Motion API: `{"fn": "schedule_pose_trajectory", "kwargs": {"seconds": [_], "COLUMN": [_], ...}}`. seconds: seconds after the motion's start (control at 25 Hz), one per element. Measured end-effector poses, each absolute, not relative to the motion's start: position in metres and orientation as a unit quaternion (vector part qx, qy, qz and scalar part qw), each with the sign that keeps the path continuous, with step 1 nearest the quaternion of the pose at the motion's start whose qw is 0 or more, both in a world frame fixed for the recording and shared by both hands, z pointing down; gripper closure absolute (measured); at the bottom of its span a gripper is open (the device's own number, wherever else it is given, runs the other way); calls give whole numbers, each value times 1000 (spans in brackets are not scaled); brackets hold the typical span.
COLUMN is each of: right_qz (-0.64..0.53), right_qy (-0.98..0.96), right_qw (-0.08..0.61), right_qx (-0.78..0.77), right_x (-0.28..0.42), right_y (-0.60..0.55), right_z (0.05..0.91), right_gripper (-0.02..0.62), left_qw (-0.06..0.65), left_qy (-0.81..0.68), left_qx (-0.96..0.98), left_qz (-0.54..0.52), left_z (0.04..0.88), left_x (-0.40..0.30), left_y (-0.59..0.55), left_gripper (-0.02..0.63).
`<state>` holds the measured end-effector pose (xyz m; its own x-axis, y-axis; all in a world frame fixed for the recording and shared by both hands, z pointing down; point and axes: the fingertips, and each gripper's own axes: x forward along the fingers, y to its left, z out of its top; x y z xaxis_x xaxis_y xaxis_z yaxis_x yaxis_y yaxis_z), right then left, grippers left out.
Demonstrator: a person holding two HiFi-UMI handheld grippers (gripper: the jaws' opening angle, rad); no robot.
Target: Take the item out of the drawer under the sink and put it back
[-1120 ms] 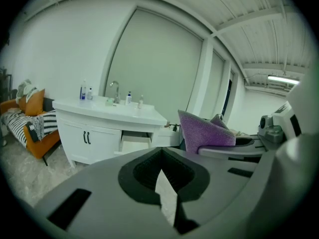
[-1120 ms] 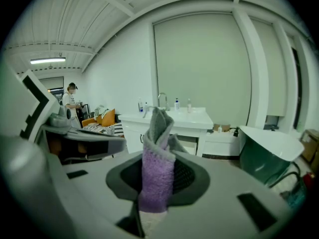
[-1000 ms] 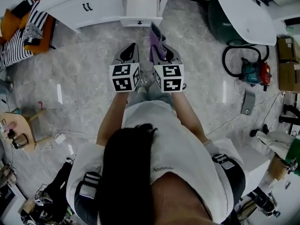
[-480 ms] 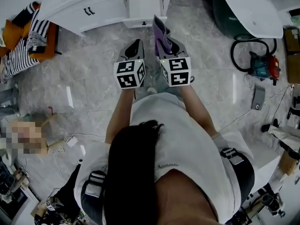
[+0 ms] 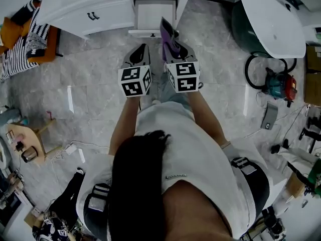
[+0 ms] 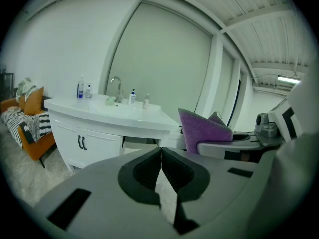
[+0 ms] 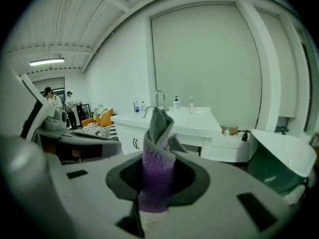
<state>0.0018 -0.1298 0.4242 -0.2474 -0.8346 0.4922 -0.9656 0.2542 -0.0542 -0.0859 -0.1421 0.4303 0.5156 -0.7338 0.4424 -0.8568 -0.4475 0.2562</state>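
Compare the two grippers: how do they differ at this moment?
The left gripper is empty; the right gripper holds a purple cloth. The left gripper's jaws meet; the right gripper's are parted by the cloth. Both point side by side toward the open drawer.

Your fuzzy fabric cloth (image 7: 157,168) shows purple fading to grey; your white sink cabinet (image 5: 108,14) carries black handles (image 5: 92,16).

Left gripper (image 5: 141,50), right gripper (image 5: 174,48) with cloth (image 5: 166,30) nearer drawer (image 5: 149,32).
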Motion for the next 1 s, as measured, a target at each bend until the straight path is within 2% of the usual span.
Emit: {"fn": "schedule_pose_trajectory", "kwargs": {"seconds": [0.56, 1.0], "right_qz": [192, 234], "right_qy": [-794, -795], "right_qw": [233, 260], "right_qx": [528, 496], "right_x": [30, 27], "right_y": [-240, -281], "right_z": [450, 499], "right_gripper": [499, 499], "left_qw": [255, 273], "left_qy": [-509, -520], "left_qx": [806, 790], "left_qz": [159, 175], "left_z": [451, 476], "left_x": [-54, -50], "left_y": [-245, -281], "left_gripper": [601, 601]}}
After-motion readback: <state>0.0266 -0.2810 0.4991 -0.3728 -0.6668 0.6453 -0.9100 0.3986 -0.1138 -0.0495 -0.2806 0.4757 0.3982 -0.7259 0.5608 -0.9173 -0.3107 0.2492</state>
